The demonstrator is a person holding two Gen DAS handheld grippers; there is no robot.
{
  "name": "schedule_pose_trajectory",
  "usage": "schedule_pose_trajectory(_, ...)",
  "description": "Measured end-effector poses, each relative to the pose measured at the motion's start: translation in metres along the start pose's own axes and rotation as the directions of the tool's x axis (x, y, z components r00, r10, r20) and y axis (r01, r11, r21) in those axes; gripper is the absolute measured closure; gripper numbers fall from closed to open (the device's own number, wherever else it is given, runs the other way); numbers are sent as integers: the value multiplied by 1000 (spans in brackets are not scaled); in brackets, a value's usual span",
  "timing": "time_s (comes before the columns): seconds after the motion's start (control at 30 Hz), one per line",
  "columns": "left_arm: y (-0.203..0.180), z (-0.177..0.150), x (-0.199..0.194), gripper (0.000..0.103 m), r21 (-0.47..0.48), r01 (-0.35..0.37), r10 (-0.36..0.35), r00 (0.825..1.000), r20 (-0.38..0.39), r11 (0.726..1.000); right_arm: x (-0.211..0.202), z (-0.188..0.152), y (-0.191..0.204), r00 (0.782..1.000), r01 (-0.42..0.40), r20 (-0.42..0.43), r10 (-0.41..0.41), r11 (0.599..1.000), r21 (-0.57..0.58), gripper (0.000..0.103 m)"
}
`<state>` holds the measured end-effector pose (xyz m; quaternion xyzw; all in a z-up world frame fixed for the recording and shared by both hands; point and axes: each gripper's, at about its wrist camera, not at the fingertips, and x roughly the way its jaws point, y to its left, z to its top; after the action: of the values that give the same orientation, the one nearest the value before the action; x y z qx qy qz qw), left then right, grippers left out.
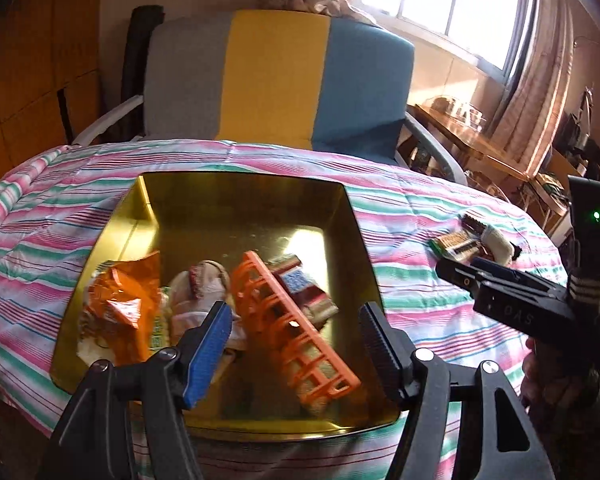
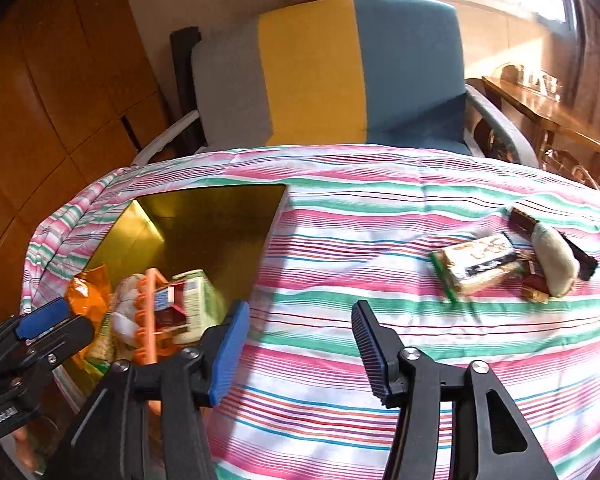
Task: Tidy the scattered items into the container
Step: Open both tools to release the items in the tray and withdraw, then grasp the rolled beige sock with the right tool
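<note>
Both grippers, left (image 1: 296,344) and right (image 2: 300,348), had ribbed fingers released, grasping nothing. The glossy gold tin (image 1: 236,204) on the striped quilted surface (image 2: 360,216) held a crinkled orange packet (image 1: 128,296) and orange plastic rack (image 1: 288,328). A wrapped snack bar (image 2: 476,264) lay outside, well apart from it.

The square gold metal tin (image 1: 172,216) has a mirror-glossy, smooth inside that throws back sunlight, and in it lie a crinkled, shiny orange foil packet (image 1: 126,300), a matt orange plastic grid rack (image 1: 288,328) and a printed paper carton (image 2: 196,300). The pink, green and white striped quilted cloth (image 2: 380,208) covering the bench looks soft and matt, with stitched seams. Behind it, the grey, yellow and blue chair cushion (image 2: 312,72) is coarse woven fabric, and the brown wooden cabinet (image 2: 60,92) has a smooth, slightly glossy finish.
</note>
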<state>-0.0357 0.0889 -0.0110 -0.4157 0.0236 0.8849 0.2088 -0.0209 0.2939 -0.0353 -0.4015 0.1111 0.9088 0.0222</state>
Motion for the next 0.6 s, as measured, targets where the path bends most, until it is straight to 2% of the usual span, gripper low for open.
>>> schedule_pose_trajectory(0.1, -29, -3, 8, 35, 57, 45, -43, 999, -30, 997, -4, 3, -47, 998, 55, 3, -55, 998, 36, 28)
schedule_pose_trajectory(0.17, -46, -6, 13, 35, 89, 78, -73, 996, -52, 993, -8, 7, -79, 996, 88, 8, -89, 994, 59, 13)
schedule_pose_trajectory(0.3, -71, -8, 23, 35, 114, 141, -130, 987, -99, 983, -13, 34, -135, 987, 155, 30, -158, 984, 85, 8)
schedule_pose_trajectory(0.47, -91, -11, 36, 35, 142, 176, -157, 978, -138, 974, 18, 71, -187, 992, 121, -52, -116, 986, 111, 7)
schedule_pose_trajectory(0.6, -96, -16, 47, 35, 145, 178, -151, 972, -179, 973, 49, 87, -211, 991, 65, -124, -47, 988, 142, 8)
